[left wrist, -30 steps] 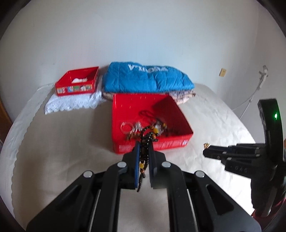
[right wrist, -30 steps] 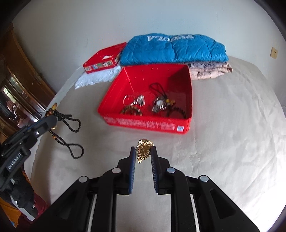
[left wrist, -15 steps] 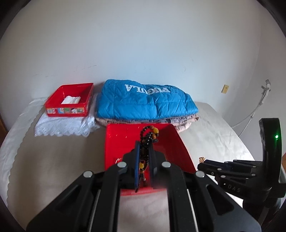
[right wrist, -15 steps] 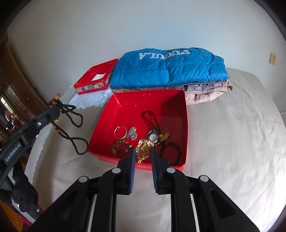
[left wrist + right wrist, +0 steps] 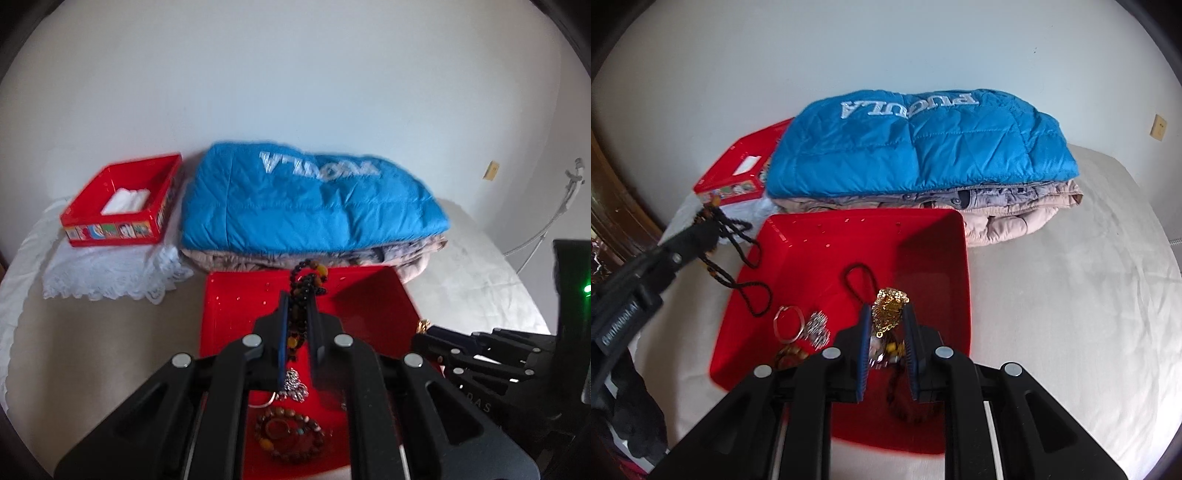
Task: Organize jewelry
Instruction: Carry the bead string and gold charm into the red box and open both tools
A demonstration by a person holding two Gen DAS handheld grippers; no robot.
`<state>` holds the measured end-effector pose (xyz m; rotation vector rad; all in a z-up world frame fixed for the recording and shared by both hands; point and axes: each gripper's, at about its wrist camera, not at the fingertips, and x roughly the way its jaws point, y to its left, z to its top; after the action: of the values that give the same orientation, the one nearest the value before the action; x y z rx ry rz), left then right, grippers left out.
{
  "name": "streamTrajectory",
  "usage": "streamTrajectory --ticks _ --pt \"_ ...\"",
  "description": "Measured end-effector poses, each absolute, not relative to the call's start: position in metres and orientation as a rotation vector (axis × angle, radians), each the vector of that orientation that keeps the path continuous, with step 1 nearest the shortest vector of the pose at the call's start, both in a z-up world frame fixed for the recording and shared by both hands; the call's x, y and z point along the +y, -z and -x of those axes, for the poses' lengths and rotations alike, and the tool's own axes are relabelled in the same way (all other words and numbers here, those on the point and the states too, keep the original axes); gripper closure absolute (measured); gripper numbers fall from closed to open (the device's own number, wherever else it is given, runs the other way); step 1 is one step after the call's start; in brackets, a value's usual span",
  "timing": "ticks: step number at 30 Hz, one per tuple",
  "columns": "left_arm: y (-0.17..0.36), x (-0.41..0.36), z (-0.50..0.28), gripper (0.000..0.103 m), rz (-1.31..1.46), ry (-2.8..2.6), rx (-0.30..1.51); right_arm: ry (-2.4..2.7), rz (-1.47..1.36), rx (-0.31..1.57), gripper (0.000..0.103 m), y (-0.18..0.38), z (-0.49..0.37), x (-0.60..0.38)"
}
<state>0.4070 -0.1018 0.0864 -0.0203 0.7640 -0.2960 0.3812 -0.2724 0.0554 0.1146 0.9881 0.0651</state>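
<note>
My left gripper (image 5: 298,315) is shut on a black bead necklace (image 5: 308,280) with amber beads, held above the large red tray (image 5: 236,306). In the right wrist view the left gripper (image 5: 701,232) hangs the necklace (image 5: 746,254) over the tray's left rim. My right gripper (image 5: 888,325) is shut on a gold chain (image 5: 888,308), above the red tray (image 5: 820,251). In the tray lie a silver bangle (image 5: 788,323), a silver chain (image 5: 817,328), a black cord (image 5: 858,280) and a brown bead bracelet (image 5: 290,434). The right gripper (image 5: 424,334) shows at the tray's right side.
A folded blue jacket (image 5: 310,206) on beige clothes lies behind the tray by the wall. A small red box (image 5: 118,203) sits on a white lace cloth (image 5: 99,266) at the back left. Everything rests on a cream bed sheet (image 5: 1071,295).
Both grippers have moved forward from in front of the tray to above it, carrying the bead necklace and the gold chain. Both stay shut.
</note>
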Motion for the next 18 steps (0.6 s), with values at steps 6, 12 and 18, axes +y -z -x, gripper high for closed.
streamTrajectory --ticks 6,12,18 --pt "-0.052 -0.108 -0.444 0.096 0.001 0.292 0.861 -0.058 -0.109 1.030 0.086 -0.030 -0.418 -0.272" --pt "-0.025 -0.113 -0.467 0.096 -0.017 0.280 0.916 -0.030 -0.120 1.067 0.086 -0.003 -0.445 -0.275" --pt "-0.011 -0.110 -0.485 0.085 0.012 0.263 0.976 -0.013 -0.116 1.063 0.071 0.007 -0.460 -0.279"
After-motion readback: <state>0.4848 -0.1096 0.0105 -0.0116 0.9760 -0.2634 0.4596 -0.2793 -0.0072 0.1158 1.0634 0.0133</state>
